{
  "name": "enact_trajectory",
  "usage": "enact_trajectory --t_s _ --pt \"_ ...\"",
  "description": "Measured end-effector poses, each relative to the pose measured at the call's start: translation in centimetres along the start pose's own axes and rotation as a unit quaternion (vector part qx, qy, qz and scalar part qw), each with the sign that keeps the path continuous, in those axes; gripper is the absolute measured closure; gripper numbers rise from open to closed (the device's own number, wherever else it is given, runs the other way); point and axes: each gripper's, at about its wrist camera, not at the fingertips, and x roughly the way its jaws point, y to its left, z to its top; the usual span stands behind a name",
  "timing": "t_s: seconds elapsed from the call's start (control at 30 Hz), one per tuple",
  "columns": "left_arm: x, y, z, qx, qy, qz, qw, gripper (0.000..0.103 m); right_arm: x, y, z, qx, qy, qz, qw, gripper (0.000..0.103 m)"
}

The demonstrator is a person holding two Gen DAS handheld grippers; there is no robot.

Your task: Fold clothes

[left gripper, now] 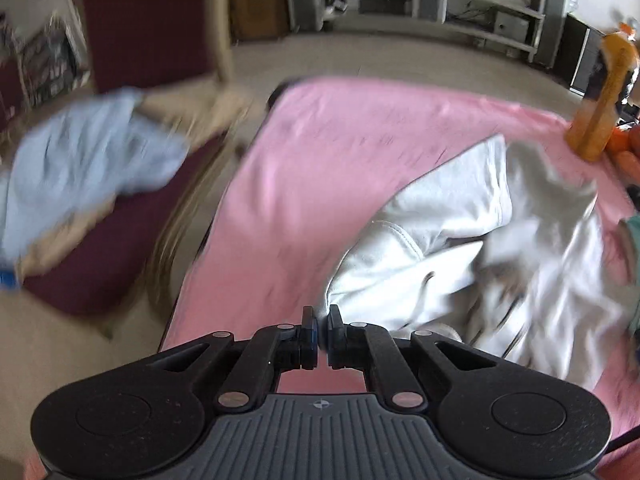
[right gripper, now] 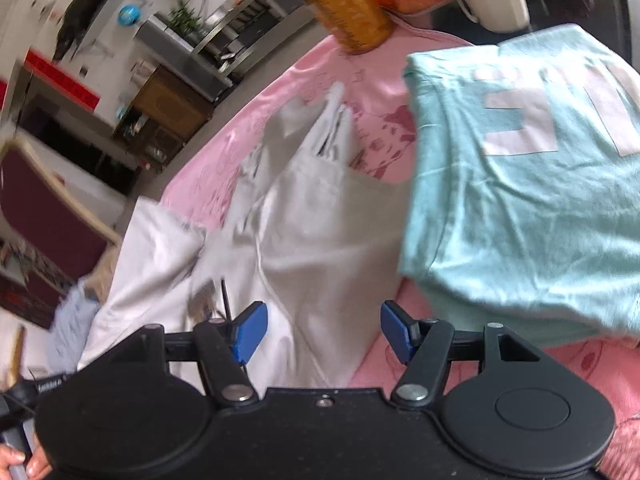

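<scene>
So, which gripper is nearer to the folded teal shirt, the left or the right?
Right. The right gripper hangs open over the white garment, next to the teal shirt. The left gripper is shut on the white garment's far side.

We can make out only large pale block letters printed on the folded teal T-shirt [right gripper: 520, 200] in the right wrist view; the first looks like an "E", while the shape beside it is cut off at the edge and we cannot tell what it is. A small white label on the dark handle [right gripper: 48, 387] at the lower left carries print too blurred to read. In the left wrist view we find nothing legible.
</scene>
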Motion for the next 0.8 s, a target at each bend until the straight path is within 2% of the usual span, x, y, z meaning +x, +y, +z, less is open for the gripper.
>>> enact_trajectory --t_s 0.1,0.17,0.27,0.37,0.47,0.53,0.67,0.77,0.8 --pt "1.1 2.7 -3.0 -0.029 0.026 -0.024 0.9989 0.091 -0.3 1.3 -1.8 -0.029 0.002 -0.007 1.000 0.042" --pt "1.2 3.7 -3.7 -0.050 0.029 -0.035 0.9977 0.088 -0.6 1.6 -2.9 -0.035 0.000 -0.008 0.999 0.041" --pt "0.9 5.4 -4.2 -0.091 0.022 -0.068 0.9933 0.066 -1.1 1.5 -3.4 -0.030 -0.010 -0.008 0.999 0.041" --pt "0.9 6.5 -4.1 -0.126 0.026 -0.107 0.9859 0.060 -1.3 1.0 -3.2 -0.012 -0.026 -0.007 1.000 0.040" --pt "2.4 6.6 -4.0 -0.149 0.048 -0.127 0.9795 0.061 -0.9 0.4 -3.1 0.015 -0.030 0.000 0.999 0.040" --pt "3.7 6.6 -4.0 -0.162 0.061 -0.125 0.9769 0.067 -0.6 0.2 -3.0 0.024 -0.031 0.003 0.999 0.040" --pt "5.1 5.3 -3.4 -0.136 0.068 -0.095 0.9838 0.080 -0.3 0.6 -3.1 0.010 -0.028 -0.004 1.000 0.040" --pt "6.0 4.2 -2.9 -0.110 0.072 -0.070 0.9888 0.079 -0.2 0.7 -3.2 0.006 -0.027 -0.004 1.000 0.039" --pt "6.3 3.9 -2.8 -0.102 0.073 -0.062 0.9902 0.073 -0.2 0.7 -3.1 0.007 -0.027 -0.002 1.000 0.039"
